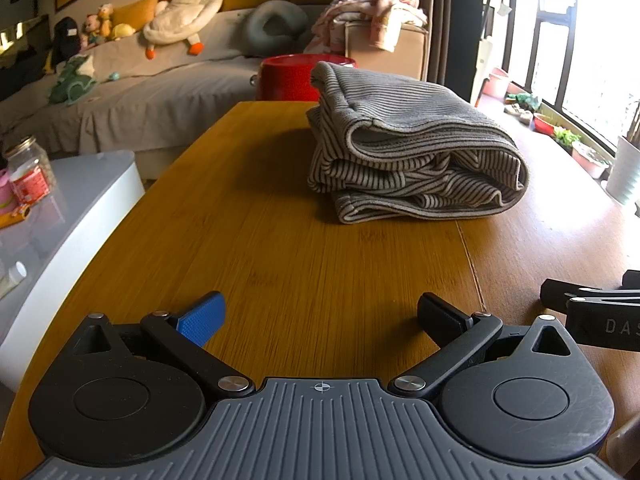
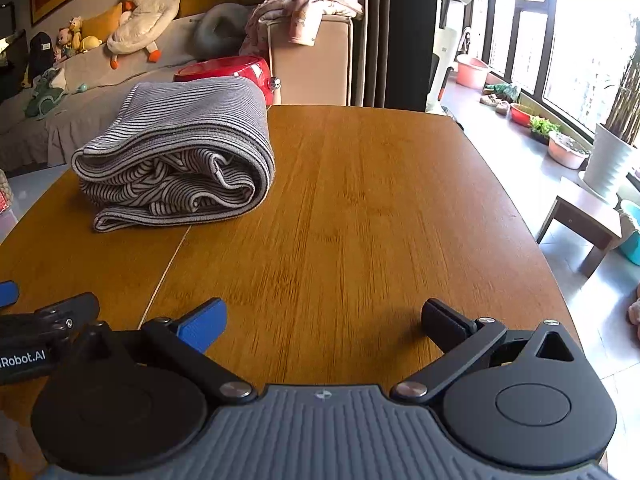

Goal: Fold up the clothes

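Note:
A grey striped garment (image 1: 408, 144) lies folded in a thick bundle on the wooden table (image 1: 280, 248), ahead and a little right in the left wrist view. In the right wrist view the same garment (image 2: 176, 148) sits ahead at the left on the table (image 2: 360, 208). My left gripper (image 1: 320, 316) is open, low over the near table, well short of the bundle, with nothing between its fingers. My right gripper (image 2: 324, 320) is open too and empty, beside the left one, whose body (image 2: 44, 332) shows at the left edge.
A red pot (image 1: 296, 76) stands just past the table's far end. Behind it are a sofa (image 1: 160, 80) with plush toys and a box draped with pink clothes (image 1: 376, 12). A white side table (image 1: 72, 208) with a jar is at the left; a stool (image 2: 580, 220) and planters at the right.

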`<control>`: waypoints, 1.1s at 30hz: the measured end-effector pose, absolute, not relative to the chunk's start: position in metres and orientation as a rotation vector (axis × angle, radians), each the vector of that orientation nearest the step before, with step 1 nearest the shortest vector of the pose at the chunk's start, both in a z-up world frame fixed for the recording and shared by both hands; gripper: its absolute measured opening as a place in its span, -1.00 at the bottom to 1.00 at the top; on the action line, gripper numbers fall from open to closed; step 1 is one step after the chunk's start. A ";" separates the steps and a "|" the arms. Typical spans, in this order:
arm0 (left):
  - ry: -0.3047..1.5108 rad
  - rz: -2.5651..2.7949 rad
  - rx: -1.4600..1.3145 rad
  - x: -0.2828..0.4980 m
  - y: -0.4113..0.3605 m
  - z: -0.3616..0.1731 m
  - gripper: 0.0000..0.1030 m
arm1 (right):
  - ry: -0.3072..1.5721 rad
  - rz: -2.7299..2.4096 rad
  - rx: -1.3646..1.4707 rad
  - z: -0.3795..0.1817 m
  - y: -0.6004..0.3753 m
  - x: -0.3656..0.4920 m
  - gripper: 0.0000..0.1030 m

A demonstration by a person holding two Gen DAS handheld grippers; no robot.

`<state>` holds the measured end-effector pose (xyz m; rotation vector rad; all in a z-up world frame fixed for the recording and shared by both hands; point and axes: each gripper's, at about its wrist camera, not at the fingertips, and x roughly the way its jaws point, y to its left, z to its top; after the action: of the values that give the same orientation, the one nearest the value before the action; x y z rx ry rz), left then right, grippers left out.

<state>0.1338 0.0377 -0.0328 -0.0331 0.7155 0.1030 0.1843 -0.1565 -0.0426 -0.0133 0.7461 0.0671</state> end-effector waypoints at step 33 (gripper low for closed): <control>0.715 0.127 -0.049 0.138 0.042 -0.033 1.00 | 0.746 0.067 -0.012 -0.043 -0.155 0.181 1.00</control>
<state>0.1380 0.0416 -0.0328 -0.0488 0.7147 0.1266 0.1806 -0.1547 -0.0426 -0.0121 0.7460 0.0666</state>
